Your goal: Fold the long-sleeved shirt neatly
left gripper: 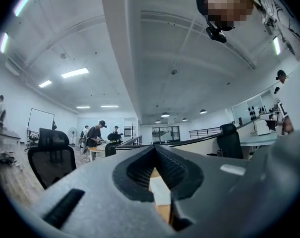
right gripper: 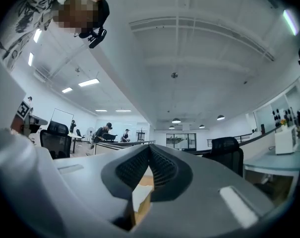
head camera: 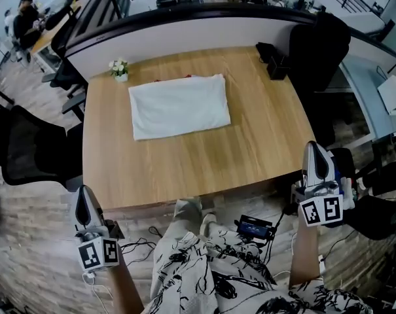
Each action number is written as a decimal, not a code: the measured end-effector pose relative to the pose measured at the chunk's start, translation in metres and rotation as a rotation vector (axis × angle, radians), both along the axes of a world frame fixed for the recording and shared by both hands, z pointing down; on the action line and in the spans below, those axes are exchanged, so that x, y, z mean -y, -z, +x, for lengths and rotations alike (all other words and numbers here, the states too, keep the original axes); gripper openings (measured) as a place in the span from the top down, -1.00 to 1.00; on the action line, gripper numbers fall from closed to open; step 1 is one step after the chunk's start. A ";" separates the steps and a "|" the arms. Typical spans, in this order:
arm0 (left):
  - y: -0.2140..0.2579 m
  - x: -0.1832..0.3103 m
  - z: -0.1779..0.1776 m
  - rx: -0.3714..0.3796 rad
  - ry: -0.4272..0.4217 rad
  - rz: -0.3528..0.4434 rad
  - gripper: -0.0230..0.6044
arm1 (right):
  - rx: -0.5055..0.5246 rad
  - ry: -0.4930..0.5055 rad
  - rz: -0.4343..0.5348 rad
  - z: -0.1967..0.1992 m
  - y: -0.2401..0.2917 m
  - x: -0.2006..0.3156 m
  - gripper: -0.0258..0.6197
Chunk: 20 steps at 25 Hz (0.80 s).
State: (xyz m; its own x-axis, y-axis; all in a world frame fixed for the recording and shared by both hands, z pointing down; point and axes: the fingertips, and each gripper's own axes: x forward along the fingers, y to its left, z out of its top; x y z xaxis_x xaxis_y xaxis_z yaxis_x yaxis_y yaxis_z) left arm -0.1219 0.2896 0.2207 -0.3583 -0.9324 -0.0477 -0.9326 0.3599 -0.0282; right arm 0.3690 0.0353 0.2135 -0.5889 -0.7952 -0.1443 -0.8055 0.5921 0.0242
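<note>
Left gripper and right gripper closed, empty; only head view shows the folded shirt whole.

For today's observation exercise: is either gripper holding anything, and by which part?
Nothing. The left gripper and right gripper are shut and empty; the folded shirt lies apart on the table.

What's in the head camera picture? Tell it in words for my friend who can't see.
A white shirt, folded into a neat rectangle, lies on a wooden table. The person holds the left gripper and right gripper, both shut and empty, off the table's near edge. A small flower pot stands by the far left corner.
</note>
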 end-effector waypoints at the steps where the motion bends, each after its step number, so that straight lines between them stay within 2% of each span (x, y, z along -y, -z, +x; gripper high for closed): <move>1: -0.001 -0.003 0.003 -0.001 0.001 -0.006 0.91 | 0.009 0.003 -0.015 0.001 -0.003 -0.001 0.90; 5: -0.005 -0.011 0.009 -0.002 -0.008 -0.023 0.91 | -0.005 -0.004 -0.053 0.001 -0.017 -0.003 0.90; 11: -0.030 -0.001 0.002 -0.040 -0.027 -0.103 0.91 | -0.058 -0.010 -0.116 -0.008 -0.044 0.003 0.90; 15: -0.070 0.029 -0.007 -0.086 -0.085 -0.173 0.91 | -0.120 0.002 -0.176 -0.025 -0.083 0.018 0.90; 20: -0.145 0.078 -0.040 -0.118 -0.123 -0.256 0.91 | -0.193 0.050 -0.249 -0.065 -0.154 0.051 0.90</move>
State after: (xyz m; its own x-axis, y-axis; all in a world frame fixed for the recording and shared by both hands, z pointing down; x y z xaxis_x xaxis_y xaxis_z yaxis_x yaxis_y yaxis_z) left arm -0.1622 0.2119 0.3655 -0.2311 -0.9455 0.2295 -0.9710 0.2391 0.0073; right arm 0.3037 -0.0155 0.3678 -0.6255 -0.7617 0.1692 -0.7701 0.6375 0.0233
